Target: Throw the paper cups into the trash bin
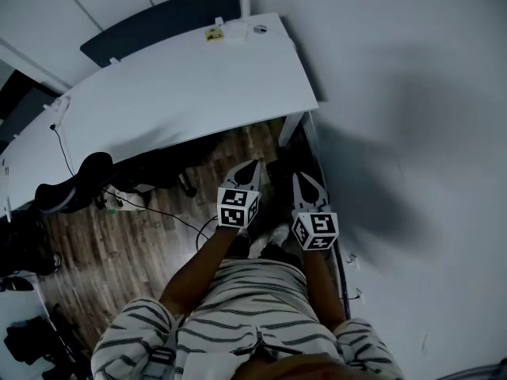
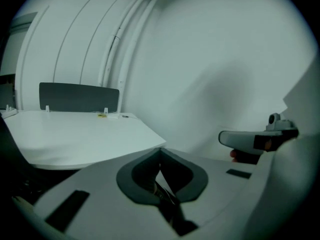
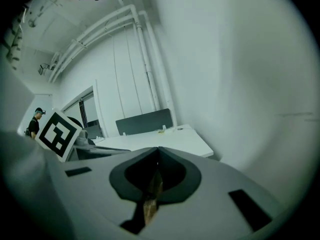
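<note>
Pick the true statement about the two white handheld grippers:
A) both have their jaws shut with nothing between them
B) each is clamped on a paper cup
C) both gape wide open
A: the white left gripper and white right gripper each show jaw tips meeting, with no cup between them.

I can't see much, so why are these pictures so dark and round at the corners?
Head view: the room is dim and bluish, with a soft grey shadow on the wall beside the desk. Left gripper view: the wide lens leaves black corners and bends the pipes. Right gripper view: black corners as well, and the pipes curve there too.
</note>
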